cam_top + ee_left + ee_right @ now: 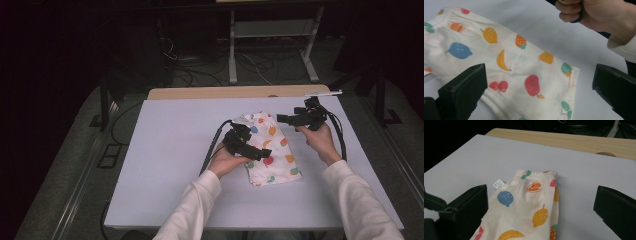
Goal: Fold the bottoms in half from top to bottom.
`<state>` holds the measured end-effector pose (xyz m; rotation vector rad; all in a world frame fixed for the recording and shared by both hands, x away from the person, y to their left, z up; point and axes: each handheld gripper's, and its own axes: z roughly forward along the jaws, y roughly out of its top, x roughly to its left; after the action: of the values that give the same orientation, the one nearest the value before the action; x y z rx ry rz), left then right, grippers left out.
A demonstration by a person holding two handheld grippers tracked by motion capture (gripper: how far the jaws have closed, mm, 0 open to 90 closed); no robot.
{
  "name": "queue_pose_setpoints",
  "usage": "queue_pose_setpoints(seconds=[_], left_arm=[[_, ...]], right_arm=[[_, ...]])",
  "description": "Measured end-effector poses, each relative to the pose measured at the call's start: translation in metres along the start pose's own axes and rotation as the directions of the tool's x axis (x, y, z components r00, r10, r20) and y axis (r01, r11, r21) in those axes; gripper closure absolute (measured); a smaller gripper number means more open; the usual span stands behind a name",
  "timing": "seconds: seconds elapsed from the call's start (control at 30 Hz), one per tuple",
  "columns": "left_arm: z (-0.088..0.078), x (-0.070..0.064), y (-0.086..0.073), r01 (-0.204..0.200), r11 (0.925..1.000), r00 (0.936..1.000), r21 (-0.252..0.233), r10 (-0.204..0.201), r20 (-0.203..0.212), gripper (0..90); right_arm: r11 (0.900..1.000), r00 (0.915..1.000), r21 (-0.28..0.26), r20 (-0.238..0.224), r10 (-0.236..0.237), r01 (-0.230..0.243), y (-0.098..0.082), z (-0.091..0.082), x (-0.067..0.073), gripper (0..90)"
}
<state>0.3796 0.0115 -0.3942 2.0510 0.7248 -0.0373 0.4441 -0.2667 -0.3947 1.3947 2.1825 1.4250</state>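
High view: fruit-print shorts (268, 148) are lying folded flat on the white table (165, 150), between the two grippers. Left gripper (261, 153) is being held over the cloth, jaws spread wide, nothing pinched; right gripper (284, 118) is hanging just beside the waistband, jaws likewise spread, empty. Cloth is judged light, soft, limp, thin waffle-like cotton; elastic gathered waistband (536, 173) or hem corner (571, 71) is being judged the best hold.
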Motion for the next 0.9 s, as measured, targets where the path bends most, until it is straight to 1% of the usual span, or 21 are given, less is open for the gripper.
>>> queue_pose_setpoints(seconds=[0.17,0.3,0.43,0.5,0.63,0.73,0.9], left_arm=[[-0.012,0.009,0.004,0.001,0.9997,0.9997,-0.025,-0.001,-0.023,0.0],[-0.02,0.017,0.008,-0.002,0.9994,0.9991,-0.034,0.0,-0.042,0.0],[-0.027,0.026,0.013,-0.003,0.9996,0.998,-0.029,0.002,-0.064,0.0],[-0.03,0.029,0.015,-0.001,0.9994,0.9976,-0.036,-0.002,-0.069,0.0],[-0.034,0.037,0.018,-0.001,0.9995,0.9967,-0.031,-0.002,-0.082,0.0],[-0.037,0.042,0.022,-0.005,0.9995,0.9958,-0.03,0.002,-0.092,0.0],[-0.042,0.051,0.026,0.003,0.9995,0.9946,-0.031,-0.007,-0.104,0.0]], right_arm=[[1.0,0.9999,0.001,-0.007,-0.008,0.008,0.002,-0.002,0.002,0.0],[1.0,0.9999,0.001,-0.008,-0.011,0.011,0.002,-0.004,0.001,0.0],[1.0,0.9999,0.005,-0.009,-0.006,0.006,0.004,-0.005,-0.001,0.0],[1.0,1.0,0.008,-0.01,-0.002,0.003,0.005,-0.005,-0.001,0.0],[1.0,0.9998,0.008,-0.018,-0.004,0.004,0.008,-0.005,-0.001,0.0],[1.0,0.9998,0.018,-0.021,-0.006,0.006,0.01,-0.003,-0.001,0.0],[1.0,0.9996,0.029,-0.027,-0.009,0.01,0.015,-0.001,-0.001,0.0]])
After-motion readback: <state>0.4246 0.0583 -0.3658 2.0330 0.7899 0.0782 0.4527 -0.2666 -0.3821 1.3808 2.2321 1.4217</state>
